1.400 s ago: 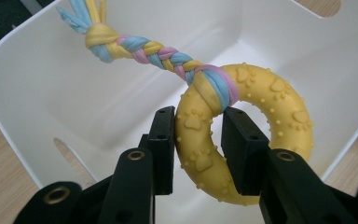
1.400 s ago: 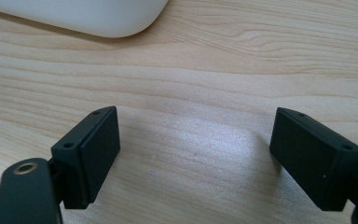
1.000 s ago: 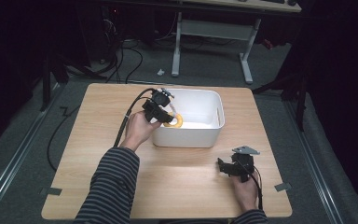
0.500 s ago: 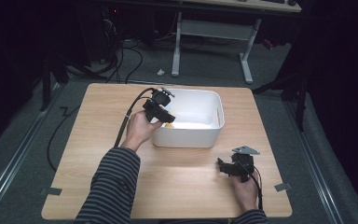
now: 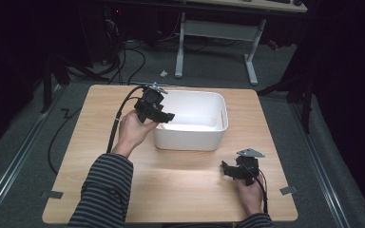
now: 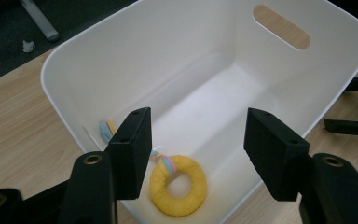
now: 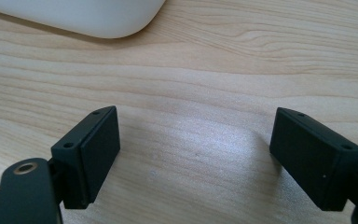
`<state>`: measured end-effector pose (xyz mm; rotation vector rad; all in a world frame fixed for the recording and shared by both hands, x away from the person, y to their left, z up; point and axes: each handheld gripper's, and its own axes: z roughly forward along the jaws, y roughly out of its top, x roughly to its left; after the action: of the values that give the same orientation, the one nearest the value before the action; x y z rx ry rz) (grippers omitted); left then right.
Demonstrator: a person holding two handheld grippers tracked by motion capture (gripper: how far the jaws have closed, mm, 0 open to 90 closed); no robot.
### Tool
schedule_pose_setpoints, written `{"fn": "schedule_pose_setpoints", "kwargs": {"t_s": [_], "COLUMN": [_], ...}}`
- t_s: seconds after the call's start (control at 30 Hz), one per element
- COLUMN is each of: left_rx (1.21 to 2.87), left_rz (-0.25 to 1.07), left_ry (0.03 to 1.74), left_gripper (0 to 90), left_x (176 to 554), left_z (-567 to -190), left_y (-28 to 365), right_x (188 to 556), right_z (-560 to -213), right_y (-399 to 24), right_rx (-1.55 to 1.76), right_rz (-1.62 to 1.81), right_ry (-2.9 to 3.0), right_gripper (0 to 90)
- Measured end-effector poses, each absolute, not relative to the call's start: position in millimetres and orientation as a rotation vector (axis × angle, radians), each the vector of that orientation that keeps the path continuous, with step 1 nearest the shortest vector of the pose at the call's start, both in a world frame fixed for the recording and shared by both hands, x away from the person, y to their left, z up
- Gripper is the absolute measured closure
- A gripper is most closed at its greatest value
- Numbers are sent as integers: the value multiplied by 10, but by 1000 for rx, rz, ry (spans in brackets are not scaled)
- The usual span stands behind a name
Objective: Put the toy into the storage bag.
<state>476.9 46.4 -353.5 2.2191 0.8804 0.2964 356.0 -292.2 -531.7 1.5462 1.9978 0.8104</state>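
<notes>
1. Since the right gripper point(image 5: 229, 169) rests nearest the person on the wooden counter point(image 5: 185, 190), its jaws standing wide with nothing but bare wood between them, it is best left where it is, clear of the work.
2. Farther off, the left gripper point(image 5: 164, 115) hangs over the near left rim of the white plastic bin point(image 5: 190, 138). Its jaws have just been opening and now stand about half spread, with nothing gripped between them.
3. In the left gripper view, the yellow ring toy point(image 6: 178, 185) lies flat on the bin's floor at the near end, close to the wall, below the open jaws. A short pastel rope tail point(image 6: 161, 161) runs from it toward the wall.
4. The step in hand looks like the release into the bin, and I judge it done: the toy sits free of both pads.
5. To finish well, lift the left gripper straight up, and only then draw it back, so that the jaws do not catch the rim. Keep the jaws apart on the way out, so that the rope tail is not snagged.
6. Count: one bin, one ring toy, two grippers, one counter. The bin has an oval handle slot point(image 6: 279, 26) in its far wall.
</notes>
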Motion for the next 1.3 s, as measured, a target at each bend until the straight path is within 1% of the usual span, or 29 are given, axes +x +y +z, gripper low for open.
{"fn": "schedule_pose_setpoints", "kwargs": {"t_s": [0.07, 0.13, 0.3, 0.57, 0.73, 1.3], "left_rx": [2208, 2198, 2192, 2161, 2181, 2129], "left_rz": [306, 319, 333, 360, 385, 413], "left_ry": [884, 889, 899, 907, 905, 917], "left_gripper": [422, 448, 453, 437, 428, 411], "left_x": [4747, 4719, 4692, 4620, 4567, 4432], "left_z": [-3524, -3510, -3480, -3400, -3365, -3383], "left_y": [509, 568, 662, 787, 829, 1070], "right_x": [3560, 3560, 3561, 3561, 3560, 3560], "right_z": [-5317, -5317, -5317, -5317, -5317, -5317], "right_y": [-2921, -2922, -2922, -2922, -2922, -2922], "right_rx": [1548, 1546, 1547, 1547, 1547, 1547], "right_rz": [810, 810, 810, 810, 810, 810], "right_ry": [1997, 1998, 1998, 1998, 1998, 1998], "right_gripper": [159, 159, 159, 159, 159, 159]}}
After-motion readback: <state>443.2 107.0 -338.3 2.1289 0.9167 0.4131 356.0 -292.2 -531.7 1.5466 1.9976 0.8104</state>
